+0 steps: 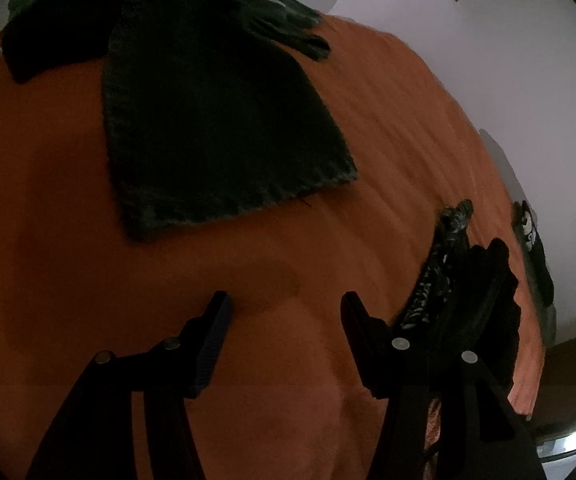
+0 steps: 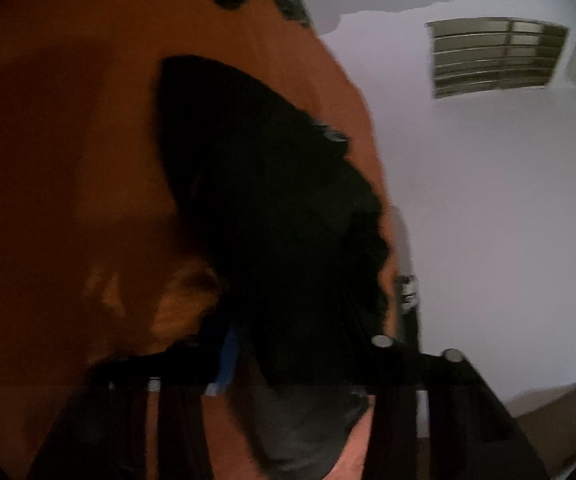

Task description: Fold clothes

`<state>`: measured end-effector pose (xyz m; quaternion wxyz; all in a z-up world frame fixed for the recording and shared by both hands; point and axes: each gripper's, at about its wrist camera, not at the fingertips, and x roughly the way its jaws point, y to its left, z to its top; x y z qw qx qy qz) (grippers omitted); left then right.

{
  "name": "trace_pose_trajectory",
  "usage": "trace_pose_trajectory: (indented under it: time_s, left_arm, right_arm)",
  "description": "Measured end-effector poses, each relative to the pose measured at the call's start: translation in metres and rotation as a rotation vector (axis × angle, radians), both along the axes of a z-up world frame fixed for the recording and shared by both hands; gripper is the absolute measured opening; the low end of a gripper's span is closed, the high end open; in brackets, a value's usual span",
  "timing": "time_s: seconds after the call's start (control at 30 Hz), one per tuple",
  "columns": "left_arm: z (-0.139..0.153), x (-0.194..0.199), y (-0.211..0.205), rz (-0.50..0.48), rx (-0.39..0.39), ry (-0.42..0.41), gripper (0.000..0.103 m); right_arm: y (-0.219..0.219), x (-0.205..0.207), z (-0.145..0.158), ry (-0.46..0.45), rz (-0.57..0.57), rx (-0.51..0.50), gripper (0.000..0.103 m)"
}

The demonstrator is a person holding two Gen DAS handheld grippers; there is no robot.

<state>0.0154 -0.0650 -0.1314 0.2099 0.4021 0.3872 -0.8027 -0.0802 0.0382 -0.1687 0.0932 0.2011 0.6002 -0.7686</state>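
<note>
Across an orange bedsheet, a dark green folded cloth lying flat, well ahead of the left tongs. Left tongs apart, nothing between the fingers, hovering over bare sheet. Behind the folded cloth, more dark green fabric with a fringed edge. To the right, near the bed's edge, a crumpled black garment. Right tongs blurred, black garment between the fingers; pressing or loose, cannot tell. Pale wall and barred vent beyond.

Left claw gapes empty; right claw seemingly pinches cloth.
</note>
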Motion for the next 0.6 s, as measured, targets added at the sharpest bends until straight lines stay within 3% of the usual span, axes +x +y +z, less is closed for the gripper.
trace_pose_trajectory:
  time_s: [0.2,0.3,0.5,0.6]
  left_arm:
    - [-0.002,0.006,0.000,-0.009,0.016,0.011,0.058]
    - [-0.001,0.010,-0.006,-0.006,0.033,0.019,0.058]
    - [-0.004,0.008,-0.006,-0.006,0.051,0.029,0.058]
    - [-0.006,0.006,-0.007,-0.005,0.061,0.033,0.058]
  right_arm:
    - [-0.026,0.001,-0.014,-0.071,0.040,0.072,0.029]
    - [-0.032,0.016,-0.022,-0.041,0.061,0.092,0.029]
    - [-0.044,0.013,-0.024,-0.058,-0.019,0.091,0.024]
    - [-0.045,0.011,-0.023,-0.047,-0.013,0.083,0.014]
